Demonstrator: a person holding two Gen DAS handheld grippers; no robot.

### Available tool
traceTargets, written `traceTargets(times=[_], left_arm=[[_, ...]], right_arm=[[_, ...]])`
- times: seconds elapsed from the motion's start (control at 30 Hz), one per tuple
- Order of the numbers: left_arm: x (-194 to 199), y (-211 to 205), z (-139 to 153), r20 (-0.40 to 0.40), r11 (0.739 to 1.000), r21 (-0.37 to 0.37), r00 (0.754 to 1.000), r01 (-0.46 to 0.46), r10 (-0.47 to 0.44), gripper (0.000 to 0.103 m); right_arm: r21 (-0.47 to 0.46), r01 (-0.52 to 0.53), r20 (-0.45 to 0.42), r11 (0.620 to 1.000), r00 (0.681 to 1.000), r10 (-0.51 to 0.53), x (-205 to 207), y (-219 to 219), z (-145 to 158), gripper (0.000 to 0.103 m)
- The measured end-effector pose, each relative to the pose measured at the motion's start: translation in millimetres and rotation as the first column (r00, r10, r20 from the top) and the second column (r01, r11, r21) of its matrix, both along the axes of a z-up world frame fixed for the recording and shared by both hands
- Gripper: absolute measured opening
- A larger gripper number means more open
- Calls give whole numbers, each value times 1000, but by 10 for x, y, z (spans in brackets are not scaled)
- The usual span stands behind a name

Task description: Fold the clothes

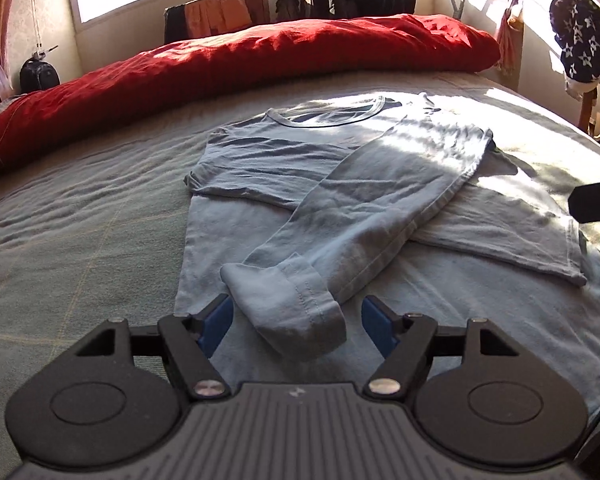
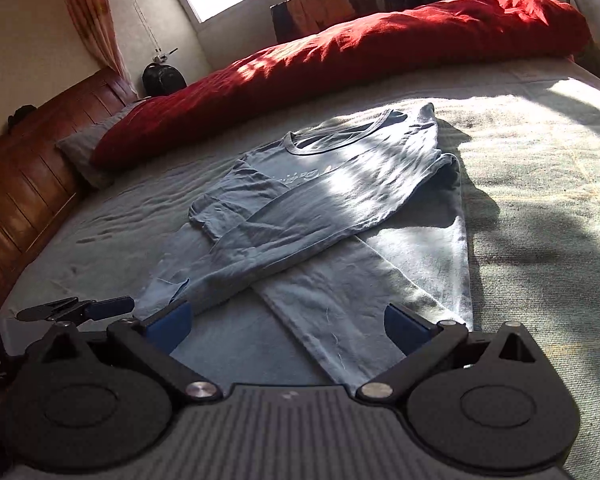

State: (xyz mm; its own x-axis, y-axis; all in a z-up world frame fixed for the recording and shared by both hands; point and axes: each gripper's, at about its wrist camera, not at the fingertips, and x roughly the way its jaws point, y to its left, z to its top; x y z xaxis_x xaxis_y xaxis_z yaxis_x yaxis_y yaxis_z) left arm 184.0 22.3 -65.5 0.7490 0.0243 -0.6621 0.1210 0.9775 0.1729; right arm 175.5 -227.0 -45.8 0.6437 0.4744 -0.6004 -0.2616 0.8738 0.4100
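A light blue long-sleeved shirt (image 1: 300, 168) lies flat on the bed, collar toward the far side, both sleeves folded across its body. One sleeve runs diagonally toward me and its rolled cuff (image 1: 296, 312) rests between the blue pads of my left gripper (image 1: 298, 320), which stands open around it without closing. In the right wrist view the same shirt (image 2: 332, 208) shows, and my right gripper (image 2: 288, 326) is open over the lower hem area with a crossed sleeve end (image 2: 332, 344) between its fingers. The left gripper's fingertips (image 2: 112, 306) appear at lower left there.
A grey-green bedspread (image 1: 80, 220) covers the bed. A red duvet (image 1: 240, 64) is bunched along the far side. A wooden headboard (image 2: 28, 184) stands at left, windows and hanging clothes behind, a star-patterned garment (image 1: 584, 40) on a chair at right.
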Motion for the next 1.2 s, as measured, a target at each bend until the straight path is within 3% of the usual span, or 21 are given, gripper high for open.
traceTargets(times=[0.07,0.2,0.3,0.4,0.47,0.57,0.67,0.73,0.8,0.83,1.13,1.2], left_arm=[[27,58,-17,9,999,5,999,-48,48,72],[25,400,23,-18,982,-106,987,-159,158,72],[-5,659,37,-64,951,-205,972,-233,224,71],[-60,841,33,-97,903,-365,974,-226,204,71],[-57,854,20,-96,894,-394,977,-215,192,71],[-20,792,17,-71,909,-360,977,-211,199,63],[12,760,41,-44,919,-339,979,-202,199,43],[37,745,46,-41,923,-333,981,-193,190,35],[56,747,34,-60,918,-354,983,-181,171,17],[53,755,33,-65,912,-370,984,-178,166,14],[-136,994,326,-89,767,-627,991,-133,99,6],[-202,1013,428,-71,760,-639,992,-122,100,6]], right_arm=[[25,11,-12,1000,1000,-11,-53,-9,-30,103],[44,14,-32,999,999,-12,-102,4,-88,103],[48,10,-45,999,999,-8,-122,23,-131,103],[52,6,-58,999,998,-3,-142,42,-175,103],[52,2,-64,999,998,1,-152,60,-195,103],[45,-8,-68,999,998,11,-160,97,-210,103],[39,-17,-73,999,997,20,-169,135,-225,103],[35,-24,-76,999,997,26,-174,159,-235,103],[31,-30,-79,999,996,33,-180,184,-244,103],[28,-34,-80,999,996,36,-183,197,-249,103],[51,-37,-66,998,997,40,-209,169,-215,103],[56,-39,-64,998,997,43,-215,171,-210,103]])
